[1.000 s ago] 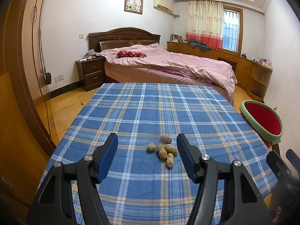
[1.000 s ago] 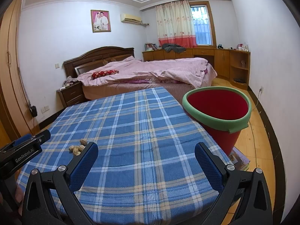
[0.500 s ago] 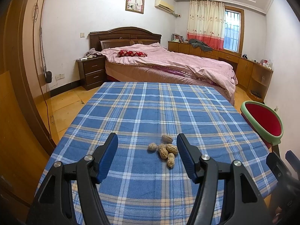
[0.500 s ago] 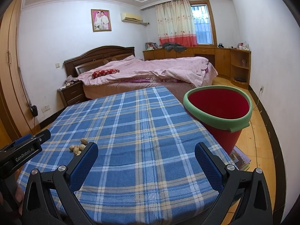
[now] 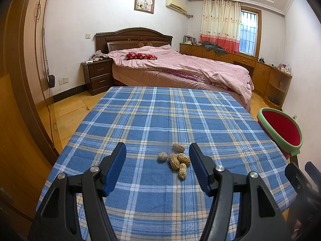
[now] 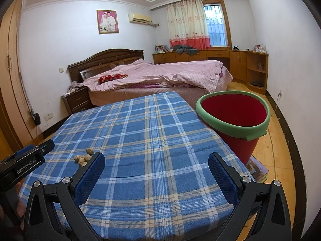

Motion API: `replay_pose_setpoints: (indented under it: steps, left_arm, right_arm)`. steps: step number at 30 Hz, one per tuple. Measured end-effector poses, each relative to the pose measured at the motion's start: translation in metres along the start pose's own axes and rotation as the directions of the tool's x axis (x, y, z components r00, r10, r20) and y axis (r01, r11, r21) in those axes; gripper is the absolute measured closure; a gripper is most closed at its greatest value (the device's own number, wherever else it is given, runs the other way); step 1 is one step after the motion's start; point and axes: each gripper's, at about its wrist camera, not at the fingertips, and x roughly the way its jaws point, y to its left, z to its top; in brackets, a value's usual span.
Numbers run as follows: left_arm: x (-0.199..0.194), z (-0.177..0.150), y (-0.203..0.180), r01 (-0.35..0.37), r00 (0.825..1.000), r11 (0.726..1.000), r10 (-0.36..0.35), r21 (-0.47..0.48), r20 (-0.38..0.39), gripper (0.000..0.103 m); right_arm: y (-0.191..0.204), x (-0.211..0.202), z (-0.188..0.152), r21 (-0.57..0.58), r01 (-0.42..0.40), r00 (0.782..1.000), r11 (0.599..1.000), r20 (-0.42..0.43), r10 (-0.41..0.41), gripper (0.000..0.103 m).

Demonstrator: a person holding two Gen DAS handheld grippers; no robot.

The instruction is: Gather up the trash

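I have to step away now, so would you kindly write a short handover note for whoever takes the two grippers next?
Left gripper: open, empty, over the near part of the table, aimed at the peanuts.
Right gripper: open, empty, over the table's near right side.
Peanuts: five in a loose cluster on the blue plaid cloth, lying nearer the left gripper's right finger.
Bin: red with green rim, beside the table's right edge; its visible inside looks empty.
Done: nothing collected yet.
Left: pick up the peanuts and drop them in the bin.

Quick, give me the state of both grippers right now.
Left gripper: open, holding nothing; peanuts lie on the table ahead.
Right gripper: open, holding nothing.
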Motion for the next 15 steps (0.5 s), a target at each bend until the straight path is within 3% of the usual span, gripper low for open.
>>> replay_pose_setpoints:
  steps: [15]
  left_arm:
    - [0.0005, 0.0004, -0.0013, 0.001, 1.0, 1.0, -0.001, -0.001, 0.003, 0.038]
  right_arm:
    - [-0.0005, -0.0001, 0.0004, 0.001, 0.0, 1.0, 1.0, 0.0, 0.0, 0.001]
